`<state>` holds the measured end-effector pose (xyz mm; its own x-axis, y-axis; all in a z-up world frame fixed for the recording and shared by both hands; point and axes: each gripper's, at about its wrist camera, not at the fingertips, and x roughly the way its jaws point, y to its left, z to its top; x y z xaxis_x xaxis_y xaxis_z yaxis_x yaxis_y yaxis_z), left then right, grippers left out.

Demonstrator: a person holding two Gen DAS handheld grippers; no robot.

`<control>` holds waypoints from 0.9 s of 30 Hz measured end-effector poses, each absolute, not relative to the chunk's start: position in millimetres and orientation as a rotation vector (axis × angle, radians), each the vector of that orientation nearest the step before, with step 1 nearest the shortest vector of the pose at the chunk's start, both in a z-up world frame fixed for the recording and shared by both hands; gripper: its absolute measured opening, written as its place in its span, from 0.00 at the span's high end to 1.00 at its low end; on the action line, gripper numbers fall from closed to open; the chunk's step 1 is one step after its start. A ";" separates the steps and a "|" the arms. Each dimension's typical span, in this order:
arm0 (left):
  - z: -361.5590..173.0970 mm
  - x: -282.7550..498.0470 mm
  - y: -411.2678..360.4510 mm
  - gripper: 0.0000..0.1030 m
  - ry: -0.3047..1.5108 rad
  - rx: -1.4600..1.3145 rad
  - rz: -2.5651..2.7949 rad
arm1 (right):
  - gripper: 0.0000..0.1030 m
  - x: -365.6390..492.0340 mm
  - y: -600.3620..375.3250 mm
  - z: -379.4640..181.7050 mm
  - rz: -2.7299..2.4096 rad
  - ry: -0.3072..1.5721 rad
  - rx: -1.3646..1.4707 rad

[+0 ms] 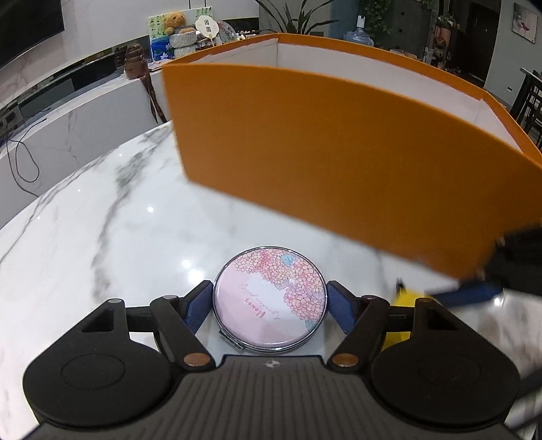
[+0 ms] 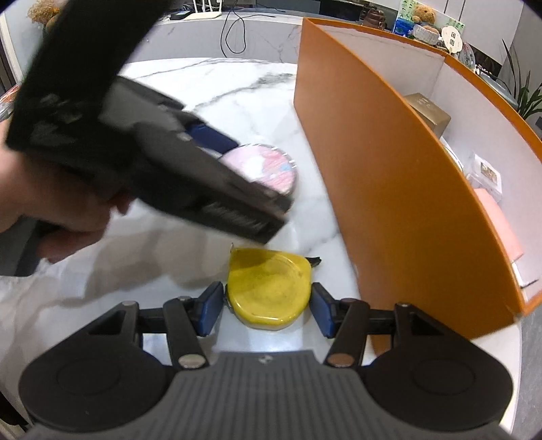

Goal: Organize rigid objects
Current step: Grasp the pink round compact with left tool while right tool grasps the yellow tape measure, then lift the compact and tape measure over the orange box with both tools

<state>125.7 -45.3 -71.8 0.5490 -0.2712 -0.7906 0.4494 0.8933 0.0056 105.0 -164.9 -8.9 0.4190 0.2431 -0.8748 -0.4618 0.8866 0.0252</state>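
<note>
A round compact mirror [image 1: 270, 299] with a pink flower lid lies flat on the marble table [image 1: 101, 230]. My left gripper [image 1: 270, 302] straddles it, open, with both blue pads right beside its rim. The mirror [image 2: 267, 166] also shows in the right wrist view, half hidden under the left gripper's body. My right gripper [image 2: 266, 309] is shut on a yellow tape measure [image 2: 267, 287], which rests on the table close to the orange box [image 2: 389, 189]. The tape measure [image 1: 404, 299] also peeks in at the left wrist view's right edge.
The orange box [image 1: 321, 145] stands open-topped just beyond both grippers. Its white inside holds a brown carton [image 2: 428, 111], a clear case [image 2: 487, 172] and a pink item [image 2: 498, 220]. A person's hand [image 2: 50, 203] holds the left gripper. A counter with a teddy bear [image 1: 176, 25] lies behind.
</note>
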 end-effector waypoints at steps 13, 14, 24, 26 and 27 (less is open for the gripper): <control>-71.8 78.5 12.7 0.18 0.881 0.181 -0.382 | 0.46 111.4 -153.6 -10.8 0.432 1.004 -0.250; -72.6 77.2 13.2 0.18 0.874 0.180 -0.381 | 0.46 112.4 -152.8 -11.0 0.431 1.004 -0.250; -70.8 72.4 13.9 0.19 0.871 0.182 -0.361 | 0.46 110.5 -149.4 -7.5 0.434 1.019 -0.252; -69.6 72.0 14.9 0.19 0.873 0.177 -0.350 | 0.46 110.7 -148.7 -7.0 0.436 1.023 -0.259; -68.5 72.0 15.5 0.19 0.872 0.175 -0.350 | 0.46 111.0 -148.1 -6.9 0.438 1.025 -0.261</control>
<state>72.0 15.5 -68.5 0.5911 -0.2278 -0.7738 0.3696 0.9292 0.0088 111.0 -148.1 -6.9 0.4438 0.2289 -0.8664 -0.4682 0.8836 -0.0064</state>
